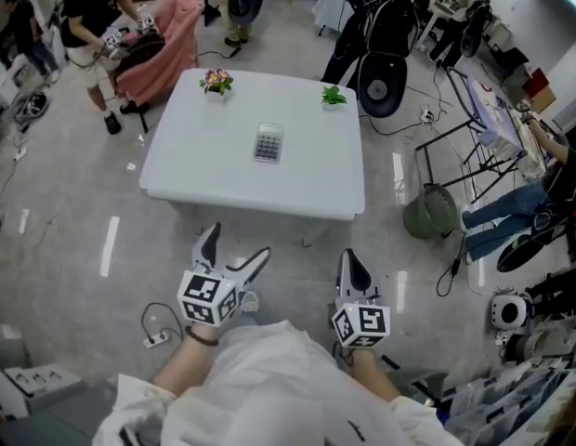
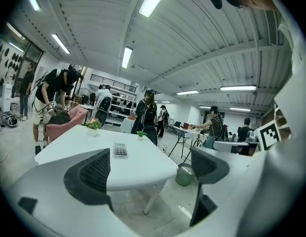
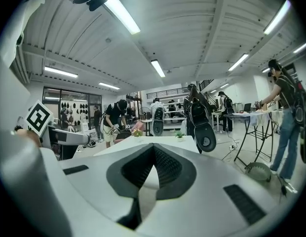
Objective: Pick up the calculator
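The calculator (image 1: 268,143) lay flat near the middle of the counter (image 1: 204,170), untouched: a slim, pale rectangle with rows of small dark keys and a strip of display at the end nearer the counter's far edge. The counter itself was a smooth white slab with rounded corners, glossy enough to look slippery. Along the counter's far edge stood a little pot of flowers (image 1: 216,83) toward one corner and a small green plant (image 1: 333,96) toward the other, both well apart from the calculator. Short of the counter's near edge, over the grey floor, the person held both tools close to the body. The left hand-held gripper (image 1: 237,244) had its jaws spread wide with nothing between them, its dark pads (image 2: 91,174) cross-hatched for grip. The right hand-held gripper (image 1: 351,263) had its jaws pressed together at the tips and was empty. To my eye the reach had not begun. It would go best with the wide left one brought in low over the counter and closed across the calculator's narrow width, gently, since so thin a body on that slick top could skate away.
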`<state>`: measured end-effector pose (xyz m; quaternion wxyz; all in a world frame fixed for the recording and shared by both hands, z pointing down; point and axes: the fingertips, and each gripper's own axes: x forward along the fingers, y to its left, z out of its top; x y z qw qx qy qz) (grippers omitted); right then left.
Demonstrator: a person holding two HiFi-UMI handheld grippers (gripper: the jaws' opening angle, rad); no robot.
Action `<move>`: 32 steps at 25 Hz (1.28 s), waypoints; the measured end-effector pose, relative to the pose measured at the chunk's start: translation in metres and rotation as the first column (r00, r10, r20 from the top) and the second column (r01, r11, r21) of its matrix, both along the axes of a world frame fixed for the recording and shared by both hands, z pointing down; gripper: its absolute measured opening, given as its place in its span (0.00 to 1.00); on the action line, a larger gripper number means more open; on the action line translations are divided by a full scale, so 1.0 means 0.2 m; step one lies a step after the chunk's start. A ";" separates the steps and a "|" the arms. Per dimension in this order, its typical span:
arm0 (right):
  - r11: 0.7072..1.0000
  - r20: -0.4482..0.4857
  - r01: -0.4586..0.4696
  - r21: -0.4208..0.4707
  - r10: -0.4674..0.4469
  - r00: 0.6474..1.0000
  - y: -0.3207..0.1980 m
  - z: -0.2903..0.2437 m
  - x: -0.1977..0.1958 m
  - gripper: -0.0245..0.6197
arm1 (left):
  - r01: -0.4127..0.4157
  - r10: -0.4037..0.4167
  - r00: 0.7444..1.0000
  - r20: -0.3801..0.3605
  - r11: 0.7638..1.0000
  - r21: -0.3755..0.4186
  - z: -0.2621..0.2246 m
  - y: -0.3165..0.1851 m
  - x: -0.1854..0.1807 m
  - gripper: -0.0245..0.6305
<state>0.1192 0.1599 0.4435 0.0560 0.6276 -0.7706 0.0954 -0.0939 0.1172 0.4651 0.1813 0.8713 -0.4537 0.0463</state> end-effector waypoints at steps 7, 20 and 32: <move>1.000 -0.014 -0.017 -0.007 0.017 1.000 -0.16 -0.01 -0.08 0.06 | -0.029 0.029 1.000 -0.012 1.000 -0.003 0.01 -0.17 -0.06 0.78; 1.000 -0.008 -0.009 -0.003 0.009 1.000 -0.30 0.01 -0.22 0.06 | -0.031 0.031 1.000 0.003 0.999 -0.010 0.03 -0.35 -0.21 0.78; 0.999 0.012 0.050 0.006 -0.051 0.999 -0.59 0.03 -0.22 0.06 | 0.001 0.002 0.997 0.077 0.999 -0.041 0.09 -0.54 -0.17 0.78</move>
